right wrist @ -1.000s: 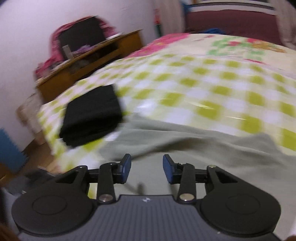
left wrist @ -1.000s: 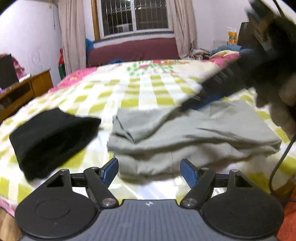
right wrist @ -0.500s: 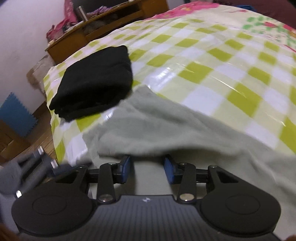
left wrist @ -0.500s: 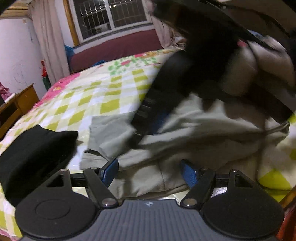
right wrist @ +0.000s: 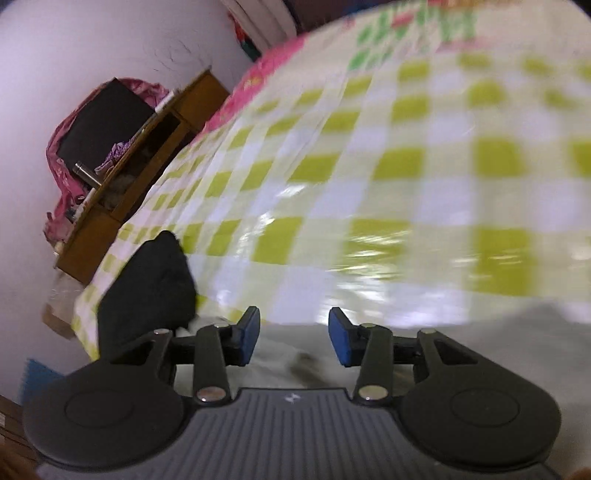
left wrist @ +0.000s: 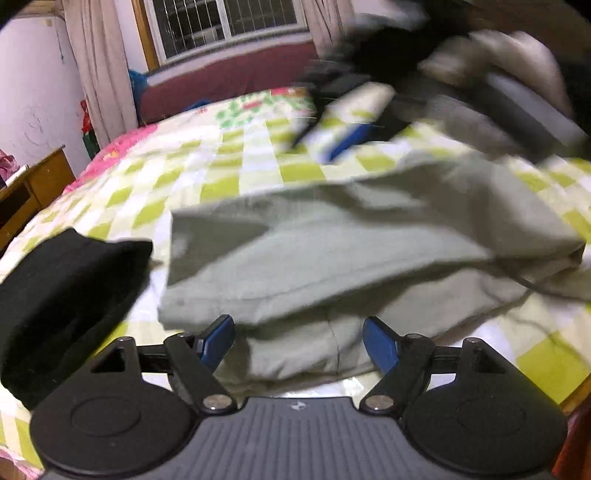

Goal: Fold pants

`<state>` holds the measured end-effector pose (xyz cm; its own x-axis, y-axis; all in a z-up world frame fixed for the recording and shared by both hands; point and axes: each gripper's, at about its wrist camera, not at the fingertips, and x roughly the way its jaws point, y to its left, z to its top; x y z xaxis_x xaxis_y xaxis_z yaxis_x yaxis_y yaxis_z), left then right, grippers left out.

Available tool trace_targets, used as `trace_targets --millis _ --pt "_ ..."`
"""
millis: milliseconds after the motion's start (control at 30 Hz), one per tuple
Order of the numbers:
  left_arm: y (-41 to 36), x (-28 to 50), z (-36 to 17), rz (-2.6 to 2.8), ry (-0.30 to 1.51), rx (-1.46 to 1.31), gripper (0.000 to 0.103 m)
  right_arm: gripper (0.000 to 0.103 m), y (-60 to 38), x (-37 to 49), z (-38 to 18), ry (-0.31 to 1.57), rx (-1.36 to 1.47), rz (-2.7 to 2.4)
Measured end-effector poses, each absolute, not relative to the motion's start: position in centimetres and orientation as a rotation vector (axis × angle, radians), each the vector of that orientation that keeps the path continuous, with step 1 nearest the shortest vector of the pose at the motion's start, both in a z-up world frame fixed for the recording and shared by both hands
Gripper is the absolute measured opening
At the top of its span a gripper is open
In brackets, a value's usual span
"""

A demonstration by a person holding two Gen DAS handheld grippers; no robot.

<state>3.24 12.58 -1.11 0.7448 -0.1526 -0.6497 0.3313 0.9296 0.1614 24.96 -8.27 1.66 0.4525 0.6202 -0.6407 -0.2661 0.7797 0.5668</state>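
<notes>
The grey-green pants point(left wrist: 332, 258) lie folded in layers on the checked bedspread point(left wrist: 258, 166). My left gripper point(left wrist: 298, 341) is open and empty, its blue pads just over the near edge of the pants. My right gripper point(right wrist: 293, 338) is open and empty above the pants point(right wrist: 461, 347). In the left wrist view it appears blurred at the upper right point(left wrist: 351, 140), lifted above the far side of the pants.
A folded black garment point(left wrist: 70, 295) lies left of the pants; it also shows in the right wrist view point(right wrist: 147, 288). A wooden desk point(right wrist: 147, 162) stands beside the bed on the left. A window point(left wrist: 225, 22) and curtains are at the far wall.
My right gripper has lifted off the pants and swung up and to the far right. The top layer of the pants now lies flatter. The left gripper has barely moved.
</notes>
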Motion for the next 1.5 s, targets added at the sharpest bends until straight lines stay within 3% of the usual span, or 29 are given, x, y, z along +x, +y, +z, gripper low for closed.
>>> trace_targets --millis 167,267,367,533,633,700,733,767,800,900,1000,1033,1067,1100,1500 --pt "11.5 4.9 1.5 -0.317 0.603 0.276 0.090 0.044 -18.0 19.2 2.9 0.880 0.333 0.361" --pt "10.7 7.6 0.4 -0.309 0.634 0.325 0.091 0.045 -23.2 16.4 1.8 0.887 0.327 0.215" --pt "11.7 11.1 -1.6 -0.242 0.743 0.308 0.094 0.045 -27.5 14.4 -0.4 0.932 0.419 0.125" --pt "12.7 10.3 -0.2 -0.146 0.733 0.369 0.095 0.046 -29.5 13.5 -3.2 0.945 0.617 0.251" --pt "12.7 10.0 -0.5 -0.124 0.761 0.393 0.095 0.061 -29.1 14.2 -5.1 0.949 0.709 0.335" --pt "11.9 9.8 -0.3 -0.129 0.757 0.420 0.095 0.061 -28.8 14.7 -5.6 0.937 0.745 0.372" --pt "11.2 9.6 -0.2 -0.134 0.748 0.441 0.095 0.054 -28.9 14.7 -5.5 0.938 0.784 0.387" --pt "10.6 9.4 0.0 -0.145 0.741 0.460 0.095 0.036 -29.0 14.6 -5.3 0.936 0.823 0.418" --pt "10.0 9.5 0.0 -0.160 0.737 0.472 0.095 0.030 -28.9 14.2 -4.9 0.924 0.847 0.466" --pt "8.3 9.5 -0.3 -0.197 0.735 0.509 0.095 0.032 -28.8 14.2 -5.2 0.923 0.782 0.476" --pt "7.0 10.1 -0.6 -0.196 0.734 0.538 0.095 0.031 -29.3 15.5 -8.4 0.985 0.936 0.475" --pt "6.8 10.2 -0.5 -0.198 0.739 0.536 0.095 0.028 -29.3 15.5 -8.5 0.975 0.955 0.477" --pt "6.7 10.4 -0.5 -0.201 0.748 0.535 0.095 0.012 -29.1 15.4 -8.4 0.971 0.947 0.467" --pt "6.5 10.5 -0.5 -0.201 0.757 0.541 0.095 0.004 -29.4 15.3 -8.0 0.960 0.949 0.453" --pt "-1.6 6.7 -1.2 -0.520 0.776 0.543 0.095 0.004 -42.2 8.6 -4.1 0.865 0.858 0.106"
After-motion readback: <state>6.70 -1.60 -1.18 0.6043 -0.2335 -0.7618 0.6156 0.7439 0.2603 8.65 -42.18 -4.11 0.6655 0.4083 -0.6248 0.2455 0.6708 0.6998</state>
